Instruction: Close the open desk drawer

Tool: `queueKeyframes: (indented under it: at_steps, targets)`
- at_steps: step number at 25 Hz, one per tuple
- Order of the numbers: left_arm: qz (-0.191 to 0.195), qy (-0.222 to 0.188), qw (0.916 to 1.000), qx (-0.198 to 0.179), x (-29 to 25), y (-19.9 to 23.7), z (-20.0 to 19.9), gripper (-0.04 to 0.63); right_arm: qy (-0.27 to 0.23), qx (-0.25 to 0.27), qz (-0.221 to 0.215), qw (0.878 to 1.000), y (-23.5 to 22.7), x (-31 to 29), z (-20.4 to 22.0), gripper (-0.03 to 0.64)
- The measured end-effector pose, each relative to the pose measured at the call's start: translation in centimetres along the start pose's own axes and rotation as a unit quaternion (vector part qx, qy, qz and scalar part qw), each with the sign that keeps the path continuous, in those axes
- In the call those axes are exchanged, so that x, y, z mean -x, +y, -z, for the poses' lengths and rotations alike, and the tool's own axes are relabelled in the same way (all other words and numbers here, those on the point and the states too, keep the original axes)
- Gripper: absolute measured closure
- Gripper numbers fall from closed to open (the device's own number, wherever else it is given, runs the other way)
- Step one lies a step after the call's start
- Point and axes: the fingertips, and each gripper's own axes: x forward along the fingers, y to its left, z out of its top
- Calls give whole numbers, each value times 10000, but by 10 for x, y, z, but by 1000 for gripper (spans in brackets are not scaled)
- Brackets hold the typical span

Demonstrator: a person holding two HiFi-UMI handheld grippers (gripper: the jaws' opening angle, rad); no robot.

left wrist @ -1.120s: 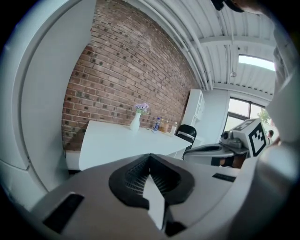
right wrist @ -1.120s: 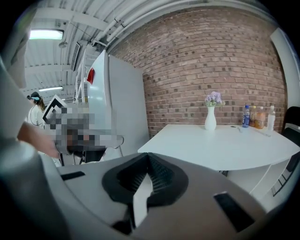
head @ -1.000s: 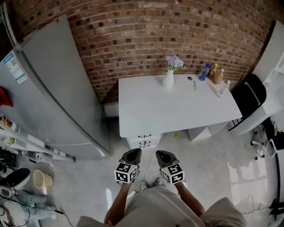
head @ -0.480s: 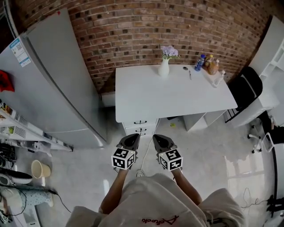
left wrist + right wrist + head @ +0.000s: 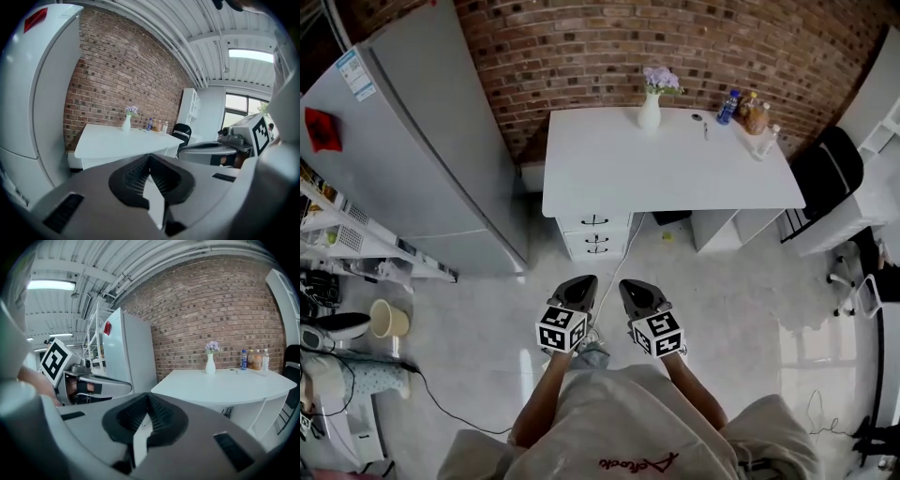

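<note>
Three drawers (image 5: 596, 234) are stacked under the counter (image 5: 675, 169), well apart from the left hand-held gripper (image 5: 579, 286) and the right hand-held gripper (image 5: 636, 291), both closed empty; such stiff, easy-sliding drawers are judged best pushed squarely beside the handle (image 5: 594, 221).

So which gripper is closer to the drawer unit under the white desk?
Left, slightly. The left gripper is almost straight in front of the drawer unit; the right gripper is off to its right.

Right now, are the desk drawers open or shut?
Shut, as far as the head view shows: the three drawers sit stacked in line under the desk, none sticking out.
</note>
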Motion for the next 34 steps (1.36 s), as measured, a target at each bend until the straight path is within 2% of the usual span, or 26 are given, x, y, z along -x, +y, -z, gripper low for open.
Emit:
queueKeyframes:
  at_steps: [6, 14, 20, 34]
  targets:
    - [-144, 32, 9999, 64, 29, -40, 32, 583, -32, -29, -72, 10000, 20, 42, 23, 598]
    - [-184, 9, 9998, -12, 55, -71, 49, 582, -97, -147, 51, 9998, 33, 82, 41, 598]
    - [-222, -115, 9997, -30, 70, -88, 56, 583, -127, -124, 37, 9998, 44, 99, 49, 600]
    - [-119, -117, 9998, -78, 73, -109, 61, 583, -248, -44, 69, 9997, 54, 116, 48, 599]
